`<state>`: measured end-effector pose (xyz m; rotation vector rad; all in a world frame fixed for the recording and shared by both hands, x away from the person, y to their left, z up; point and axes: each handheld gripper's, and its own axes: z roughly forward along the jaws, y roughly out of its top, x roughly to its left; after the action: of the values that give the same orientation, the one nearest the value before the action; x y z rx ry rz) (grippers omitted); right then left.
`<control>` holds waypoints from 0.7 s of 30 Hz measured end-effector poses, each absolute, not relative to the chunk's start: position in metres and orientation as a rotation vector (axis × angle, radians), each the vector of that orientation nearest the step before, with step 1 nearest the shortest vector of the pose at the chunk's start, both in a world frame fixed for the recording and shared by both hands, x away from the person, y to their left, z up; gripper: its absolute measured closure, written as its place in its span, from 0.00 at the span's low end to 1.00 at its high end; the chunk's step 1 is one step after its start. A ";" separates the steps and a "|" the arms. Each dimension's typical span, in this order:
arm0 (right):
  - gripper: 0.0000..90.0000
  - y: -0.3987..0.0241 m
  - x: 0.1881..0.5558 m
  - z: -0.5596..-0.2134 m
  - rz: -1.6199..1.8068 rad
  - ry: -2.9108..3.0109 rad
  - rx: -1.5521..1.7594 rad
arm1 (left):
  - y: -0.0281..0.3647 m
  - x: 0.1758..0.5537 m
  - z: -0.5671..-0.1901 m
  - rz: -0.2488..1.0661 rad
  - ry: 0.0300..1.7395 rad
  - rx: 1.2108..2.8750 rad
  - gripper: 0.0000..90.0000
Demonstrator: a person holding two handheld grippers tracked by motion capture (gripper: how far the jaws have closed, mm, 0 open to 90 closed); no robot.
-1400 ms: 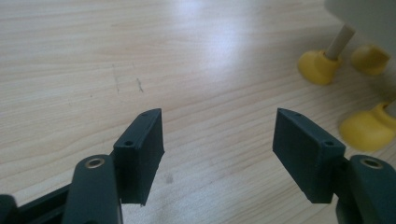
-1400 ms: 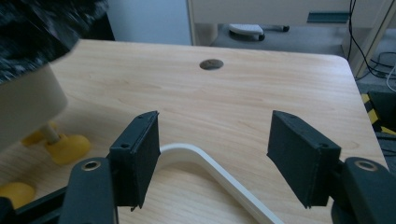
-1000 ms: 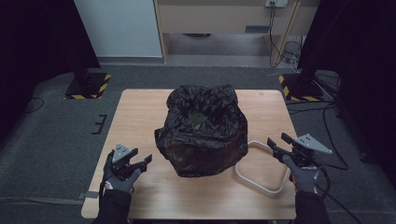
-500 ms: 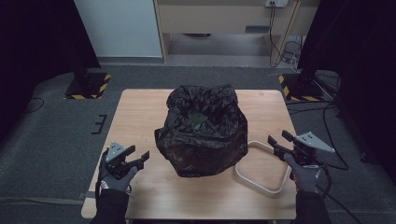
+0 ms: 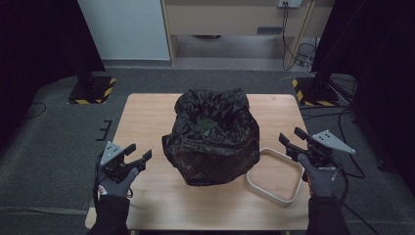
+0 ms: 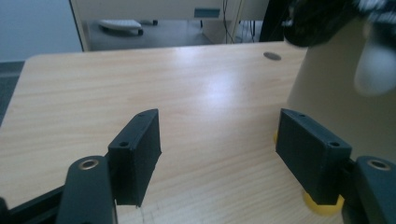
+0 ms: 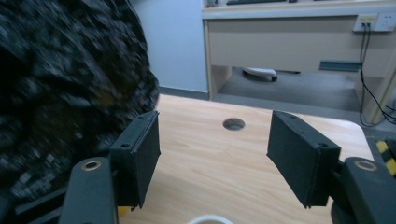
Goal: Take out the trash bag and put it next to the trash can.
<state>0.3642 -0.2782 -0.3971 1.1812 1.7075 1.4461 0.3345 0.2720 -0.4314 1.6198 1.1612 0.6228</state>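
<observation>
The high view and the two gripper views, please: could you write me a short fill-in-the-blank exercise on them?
1. The black bag sits on the wooden ____.
2. The pale ring lies on the bag's ____ side in the high view.
3. The left gripper and the right gripper both have their jaws ____.

Missing words: table; right; open
</observation>
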 end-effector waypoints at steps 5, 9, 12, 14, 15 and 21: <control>0.39 -0.273 0.365 -0.384 1.448 1.703 1.163 | 0.272 0.334 -0.417 0.646 1.138 1.580 0.32; 0.39 -0.269 0.365 -0.375 1.474 1.691 1.152 | 0.270 0.333 -0.406 0.649 1.112 1.562 0.32; 0.39 -0.265 0.366 -0.370 1.465 1.700 1.146 | 0.266 0.333 -0.400 0.654 1.094 1.556 0.32; 0.40 -0.264 0.367 -0.367 1.469 1.699 1.139 | 0.264 0.333 -0.396 0.658 1.083 1.552 0.32; 0.40 -0.263 0.368 -0.365 1.469 1.698 1.136 | 0.263 0.333 -0.393 0.660 1.079 1.550 0.32; 0.41 -0.258 0.369 -0.356 1.482 1.703 1.114 | 0.256 0.333 -0.377 0.674 1.033 1.541 0.32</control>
<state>0.3686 -0.2576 -0.3562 1.1142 1.7029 1.4819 0.3327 0.2564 -0.3765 1.5414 1.0328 0.6736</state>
